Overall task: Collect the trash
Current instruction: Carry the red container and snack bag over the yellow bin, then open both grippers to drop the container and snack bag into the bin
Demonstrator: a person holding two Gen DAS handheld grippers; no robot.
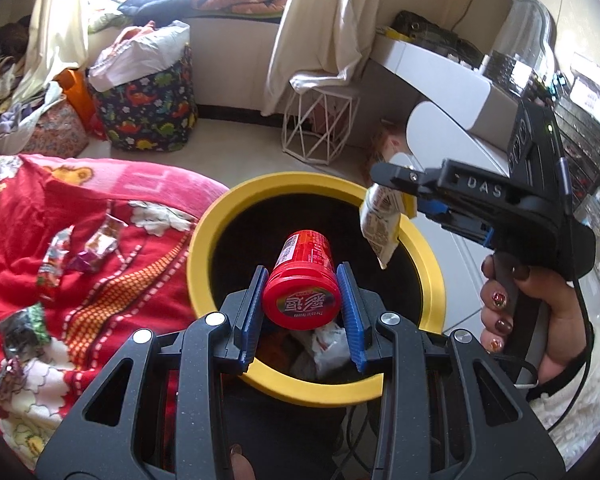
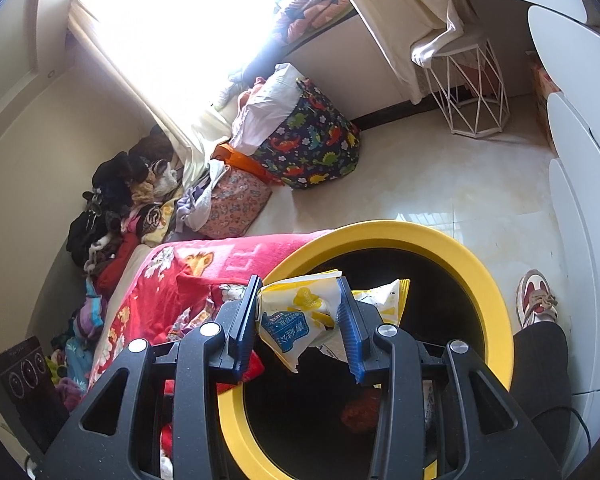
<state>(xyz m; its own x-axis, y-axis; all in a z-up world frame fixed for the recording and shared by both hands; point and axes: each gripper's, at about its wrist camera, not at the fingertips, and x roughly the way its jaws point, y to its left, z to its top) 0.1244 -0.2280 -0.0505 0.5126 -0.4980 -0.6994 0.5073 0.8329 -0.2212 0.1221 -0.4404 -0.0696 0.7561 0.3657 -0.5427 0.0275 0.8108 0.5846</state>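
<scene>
In the left wrist view the left tongs (image 1: 302, 296) reach forward and downward from the bottom centre of the frame, their ribbed blue pads closed on a red plastic jar (image 1: 303, 280), a smooth cylinder held by its sides with its flat printed lid facing the camera. The jar hangs over the dark mouth of the bin (image 1: 236, 208), a round container with a broad, matte yellow rim that fills the centre of the frame. At the right of that view a hand (image 1: 540, 312) with painted nails wraps the black handle of the right tongs (image 1: 384, 196), which point left across the frame. They pinch a crinkled yellow and white snack bag (image 1: 380, 224) that dangles above the bin's upper right rim. In the right wrist view the same tongs (image 2: 300, 312) stand partly closed on the bag (image 2: 296, 316), whose thin glossy film is creased and torn at its lower edge, over the bin's (image 2: 472, 252) black interior. To the left of the bin lies a red patterned blanket (image 1: 120, 264), soft and fuzzy, with several shiny crumpled wrappers (image 1: 100, 244) strewn on it at the left of the left wrist view.
</scene>
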